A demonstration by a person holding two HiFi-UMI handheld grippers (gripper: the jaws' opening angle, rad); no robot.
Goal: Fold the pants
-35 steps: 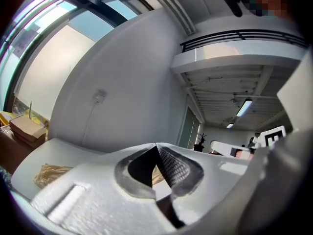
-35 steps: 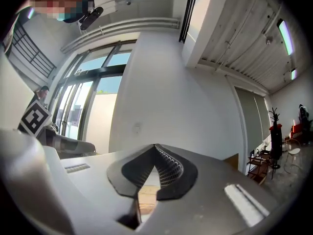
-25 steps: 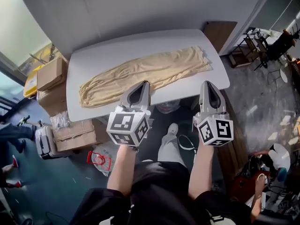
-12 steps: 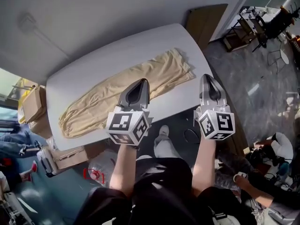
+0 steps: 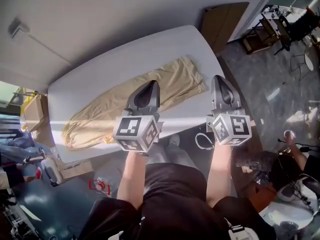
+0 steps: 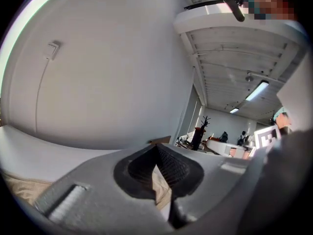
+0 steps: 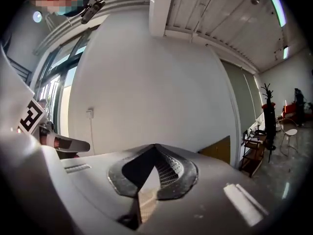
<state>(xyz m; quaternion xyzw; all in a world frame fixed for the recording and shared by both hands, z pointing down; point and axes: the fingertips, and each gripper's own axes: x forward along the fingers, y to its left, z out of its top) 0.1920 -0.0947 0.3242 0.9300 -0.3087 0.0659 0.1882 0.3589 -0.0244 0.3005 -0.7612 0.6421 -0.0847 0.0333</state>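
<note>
We count one table (image 5: 125, 59), one pair of pants (image 5: 100, 115) and two grippers: left gripper (image 5: 151, 83), right gripper (image 5: 218, 77).

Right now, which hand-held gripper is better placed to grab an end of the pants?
Probably the right hand-held gripper: it hangs beside one end of the pants. The left hand-held gripper is over their middle.

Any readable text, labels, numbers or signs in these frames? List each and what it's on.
No readable words or numbers anywhere.
Left gripper and right gripper cubes: black-and-white square marker patterns only, no letters or digits.
Cardboard box at the head view's left edge: any print is too small to read.
Pants: no label visible.
</note>
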